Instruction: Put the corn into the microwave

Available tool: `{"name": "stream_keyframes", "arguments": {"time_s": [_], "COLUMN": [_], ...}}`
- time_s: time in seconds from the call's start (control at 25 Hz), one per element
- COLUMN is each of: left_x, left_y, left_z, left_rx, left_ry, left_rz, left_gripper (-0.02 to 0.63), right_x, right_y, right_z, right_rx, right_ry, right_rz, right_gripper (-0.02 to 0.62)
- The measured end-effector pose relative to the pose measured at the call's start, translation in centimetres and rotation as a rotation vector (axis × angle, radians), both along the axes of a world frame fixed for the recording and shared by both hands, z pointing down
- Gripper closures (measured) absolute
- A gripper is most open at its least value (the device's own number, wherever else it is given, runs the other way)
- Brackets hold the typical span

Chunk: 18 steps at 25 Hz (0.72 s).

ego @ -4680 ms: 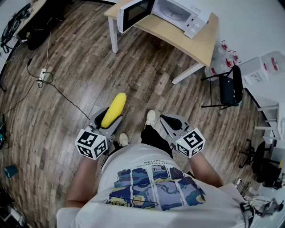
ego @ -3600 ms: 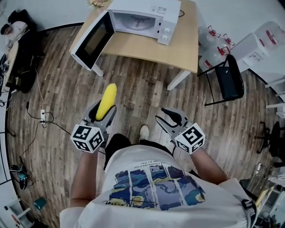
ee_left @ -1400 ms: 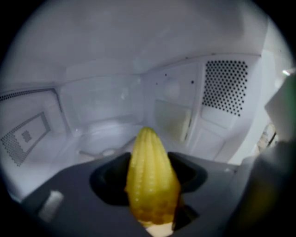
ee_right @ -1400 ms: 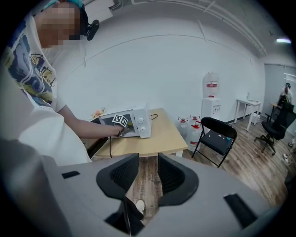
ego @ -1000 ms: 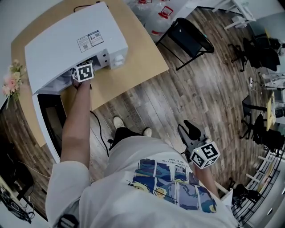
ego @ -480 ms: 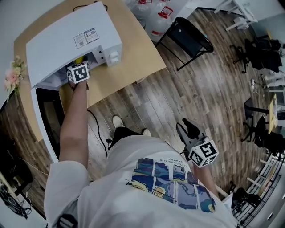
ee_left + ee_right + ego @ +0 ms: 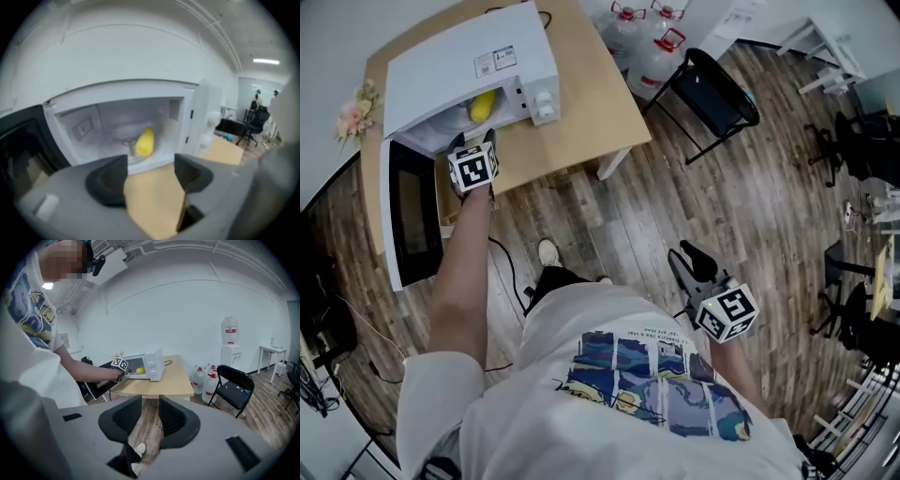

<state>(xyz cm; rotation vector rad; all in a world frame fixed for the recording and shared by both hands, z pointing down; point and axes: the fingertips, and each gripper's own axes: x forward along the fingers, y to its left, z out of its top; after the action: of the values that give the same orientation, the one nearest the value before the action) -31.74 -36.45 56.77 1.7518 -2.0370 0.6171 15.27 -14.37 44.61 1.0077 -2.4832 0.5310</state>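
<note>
On the table [image 7: 581,103], the microwave [image 7: 459,66] is set at the left edge, door [image 7: 412,211] open, corn [image 7: 481,106] laid inside. The left gripper [image 7: 150,176], before the cavity, has just been opened wide, empty. The right gripper [image 7: 150,420], just narrowed, is parted, empty, over open floor [image 7: 722,187].

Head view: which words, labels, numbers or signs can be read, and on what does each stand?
Sticker on the microwave top: print too small to read.
Lettering on the T-shirt: too blurred to read.
Cubes on left gripper and right gripper: square markers, no words.
</note>
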Motion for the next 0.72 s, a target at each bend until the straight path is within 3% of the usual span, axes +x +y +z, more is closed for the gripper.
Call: {"name": "stream_keyframes", "arguments": {"time_s": [0.2,0.44,0.6,0.72], "left_x": [3.3,9.4,14.7,18.6], "left_y": [6.0,12.9,17.6,20.6], "left_z": [-0.7,-2.0,-2.6,-3.8], "left_rx": [0.013,0.039,0.039,0.085], "left_ry": [0.049,0.127,0.197,0.267], "left_rz": [-0.022,0.02,0.095,0.153], "left_gripper": [0.299,0.377,0.497,0.585], "right_x": [2.5,5.6,7.0,7.8], "right_y": [0.9,2.5,4.3,5.4], "right_z": [0.3,0.8,1.1,1.0], "right_rx": [0.028,0.048,0.05,0.057], "right_ry": [-0.026,-0.045,-0.042,-0.053], "right_rz": [-0.065,-0.106,-0.119,-0.127], "right_gripper": [0.497,0.523,0.536,0.549]}}
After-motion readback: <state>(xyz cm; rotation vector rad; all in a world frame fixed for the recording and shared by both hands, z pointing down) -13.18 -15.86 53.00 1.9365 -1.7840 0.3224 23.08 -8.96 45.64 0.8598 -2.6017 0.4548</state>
